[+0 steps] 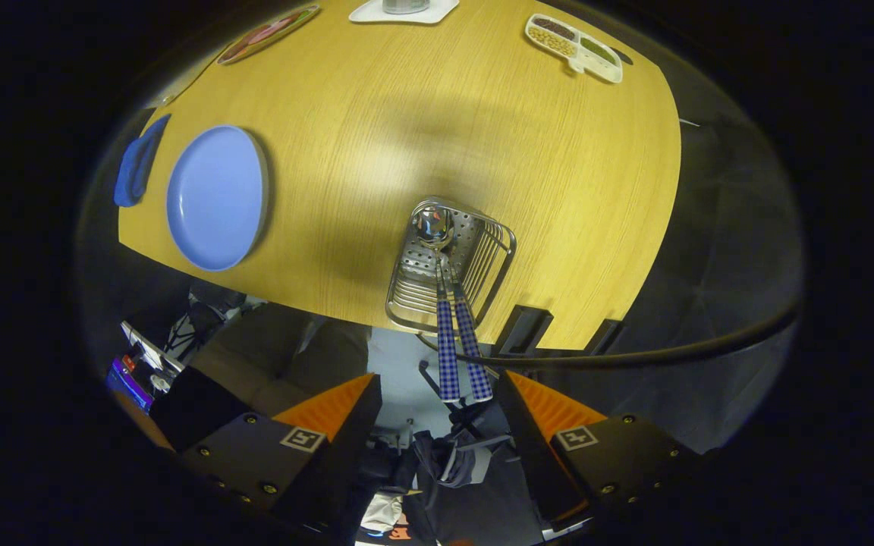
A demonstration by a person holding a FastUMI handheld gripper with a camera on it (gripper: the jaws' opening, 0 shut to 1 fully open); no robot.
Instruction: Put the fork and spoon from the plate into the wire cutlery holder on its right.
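Observation:
The wire cutlery holder stands near the wooden table's near edge, just ahead of my fingers. A spoon and a fork with blue checked handles stand in it, handles sticking out toward me. The spoon's bowl rests deep in the holder; the fork's head is hidden behind the spoon. The blue plate lies bare on the table to the holder's left. My gripper hovers above the handle ends, open, with nothing between its fingers.
A blue cloth lies left of the plate. At the table's far side sit a divided white snack tray, a white dish with a metal cup, and a patterned plate. A black cable runs below the table edge on the right.

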